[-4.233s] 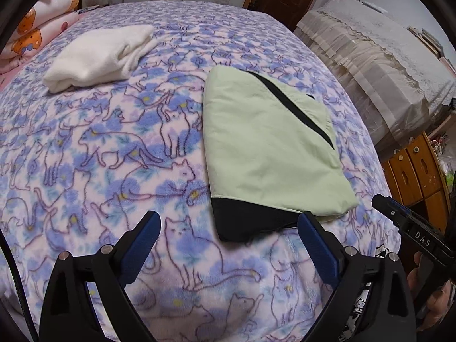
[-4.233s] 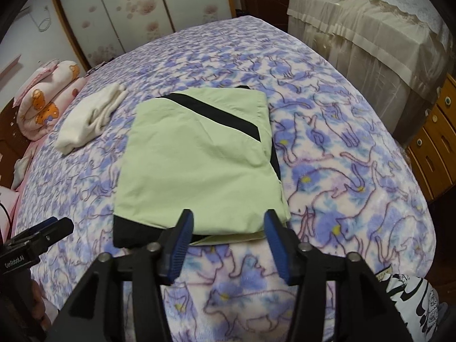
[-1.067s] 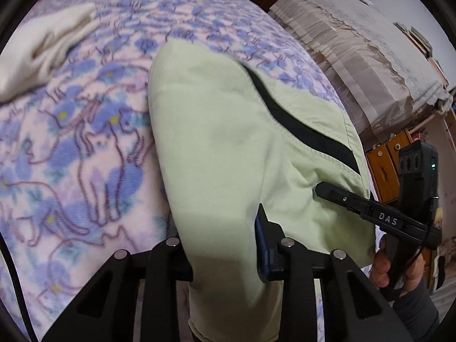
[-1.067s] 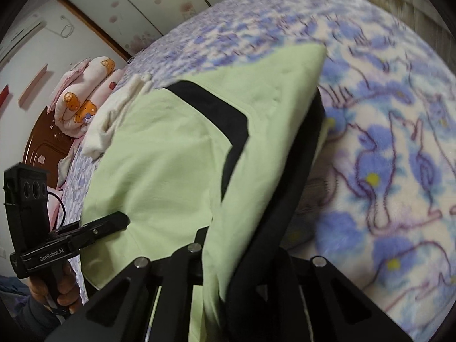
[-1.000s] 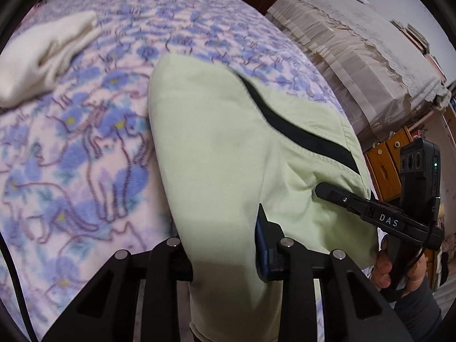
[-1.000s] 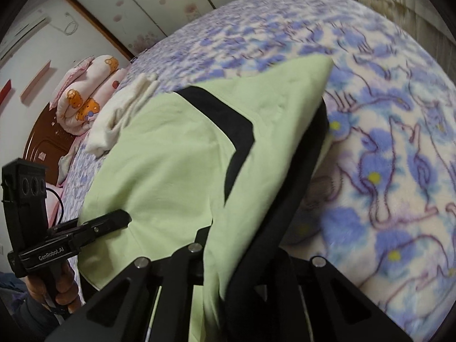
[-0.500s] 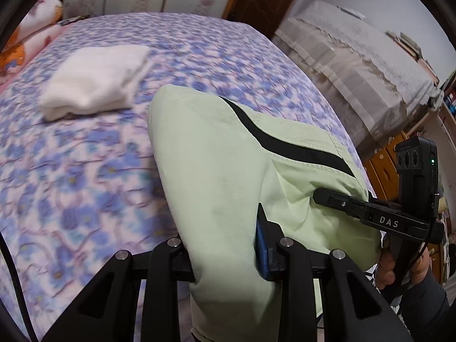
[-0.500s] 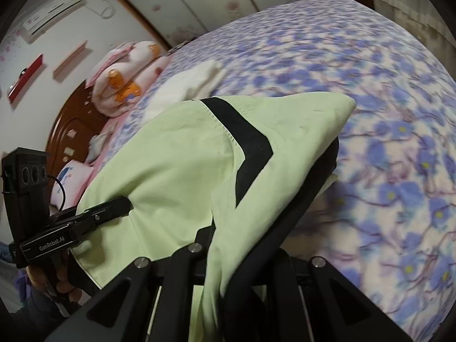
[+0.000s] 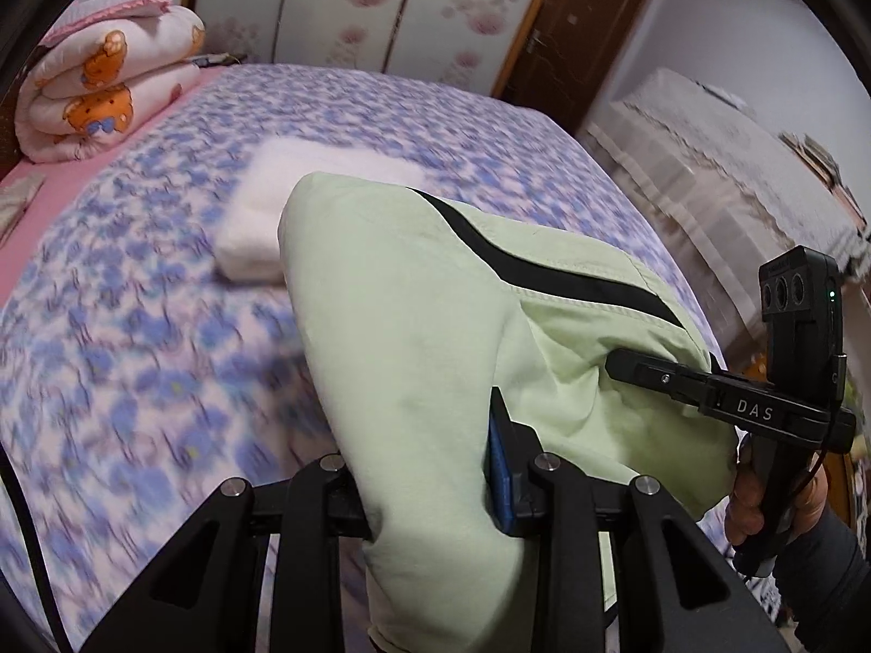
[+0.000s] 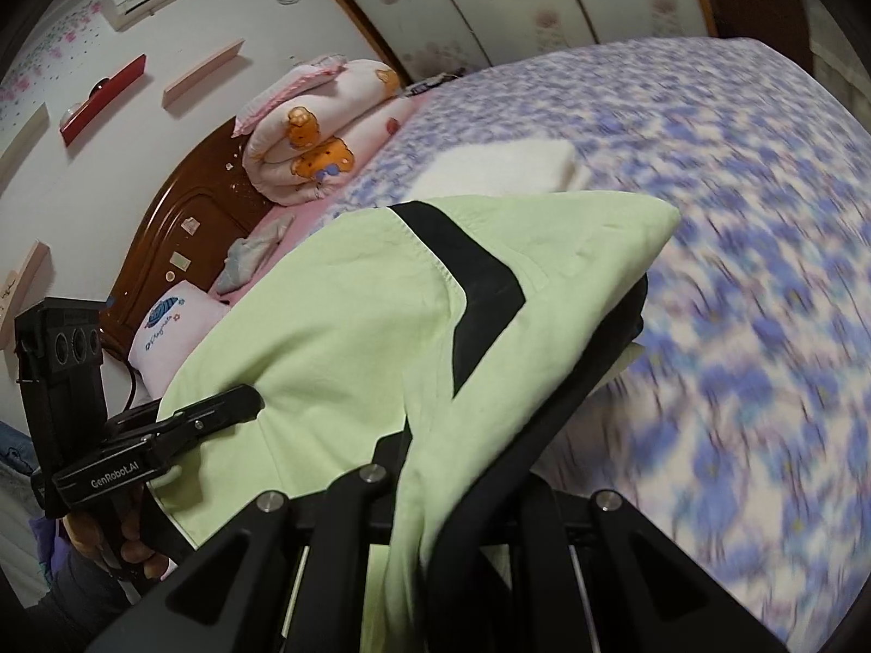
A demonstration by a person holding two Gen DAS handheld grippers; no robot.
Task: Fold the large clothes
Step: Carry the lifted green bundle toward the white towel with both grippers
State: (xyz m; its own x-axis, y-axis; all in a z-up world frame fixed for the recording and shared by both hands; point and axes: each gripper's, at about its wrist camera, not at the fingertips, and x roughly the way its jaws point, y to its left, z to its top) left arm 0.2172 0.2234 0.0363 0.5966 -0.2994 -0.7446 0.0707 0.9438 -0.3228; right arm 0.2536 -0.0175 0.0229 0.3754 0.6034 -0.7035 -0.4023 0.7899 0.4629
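Nearest to us, our left gripper (image 9: 435, 468) is clamped on the folded green garment (image 9: 413, 326). The cloth fills the narrow gap between its jaws, and one blue pad (image 9: 498, 468) presses against the fabric on the right side of the fold. Our right gripper (image 10: 435, 468) is likewise closed tight on the same garment (image 10: 348, 326), its fingers buried under green cloth and a dark inner layer, so the pads themselves are hidden. The garment hangs from both grippers, lifted clear of the bed, and bulges forward past the fingertips with a black stripe (image 9: 544, 272) running across its top.

Just to the right of our left gripper, the other gripper (image 9: 724, 397) shows from the side, held by a hand (image 9: 762, 500) in a dark sleeve. From the right wrist view the left gripper (image 10: 163, 446) sits off to the left, gripped by the other hand (image 10: 120, 538).

Beyond the garment's far edge, ahead of both grippers, a folded white cloth (image 9: 305, 207) lies on the purple floral blanket (image 9: 136, 326) that covers the bed; the blanket is blurred. Farther ahead and to the left, a rolled pink quilt (image 9: 103, 92) with orange bears rests at the bed's head, beside a wooden headboard (image 10: 179, 239). Farthest off stand floral wardrobe panels (image 9: 348, 5) and a brown door (image 9: 571, 38), with a lace-covered piece of furniture (image 9: 735, 163) to the right.
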